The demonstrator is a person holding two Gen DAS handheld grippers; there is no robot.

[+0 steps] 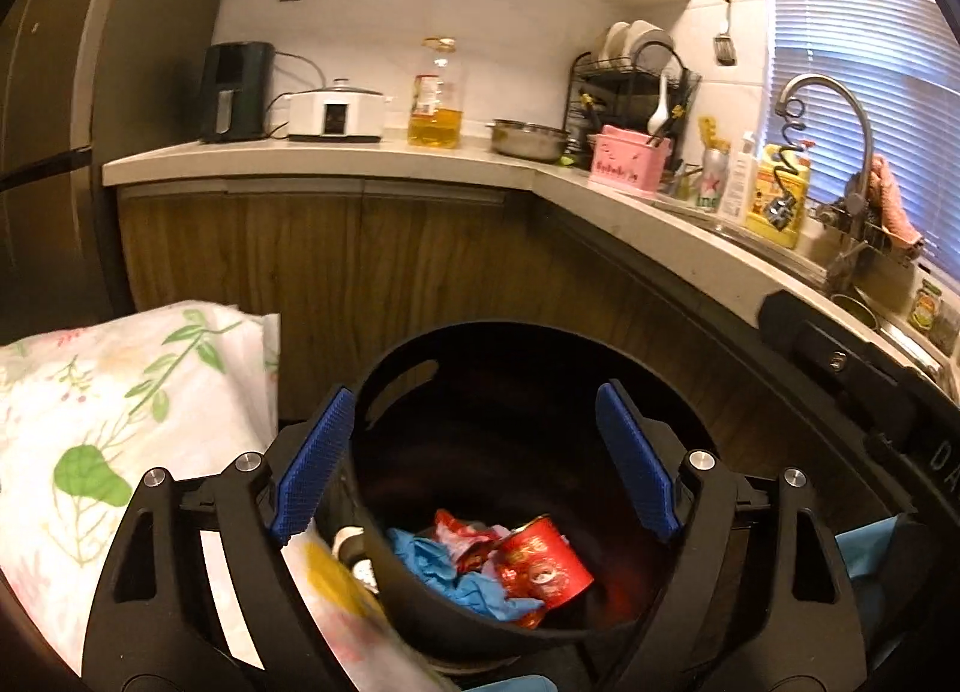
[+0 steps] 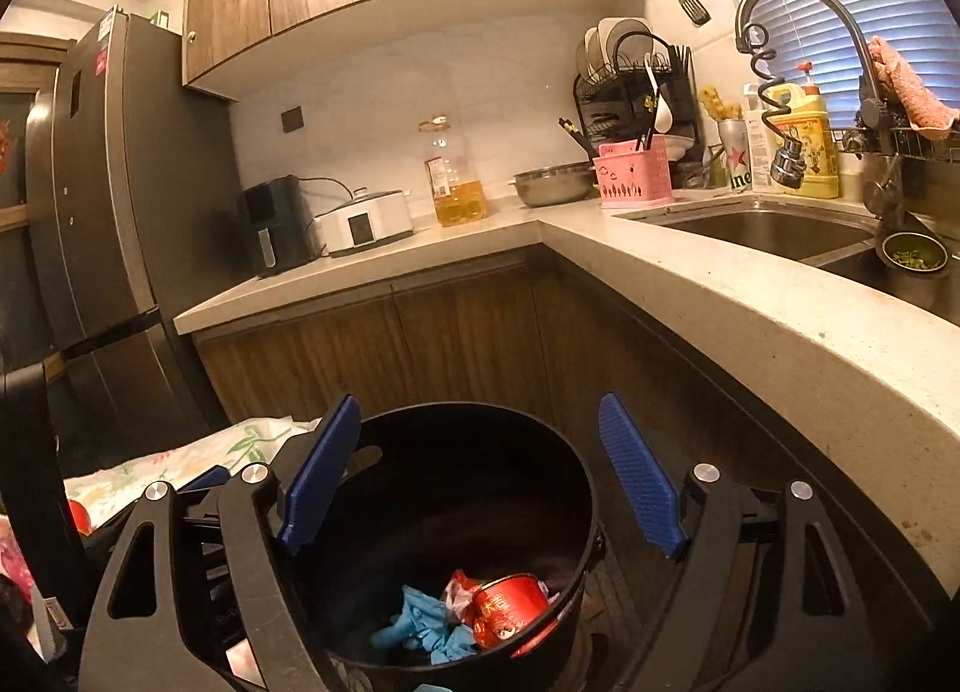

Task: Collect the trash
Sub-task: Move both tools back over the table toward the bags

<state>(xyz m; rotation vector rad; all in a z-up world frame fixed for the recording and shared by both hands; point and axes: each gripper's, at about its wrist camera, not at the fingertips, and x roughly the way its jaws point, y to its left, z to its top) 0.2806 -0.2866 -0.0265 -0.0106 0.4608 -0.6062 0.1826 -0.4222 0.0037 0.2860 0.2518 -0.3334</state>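
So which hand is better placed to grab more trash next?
Probably the left. Both grippers, left and right, hang open and empty over the round black bin, but the floral-cloth table lies beside the left one.

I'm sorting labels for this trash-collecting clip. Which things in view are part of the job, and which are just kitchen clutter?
Part of the job:
black bin
red can inside it
blue glove inside it
red wrapper inside it

Just lying about:
oil bottle
steel bowl
pink caddy
dish rack
yellow detergent jug
floral cloth
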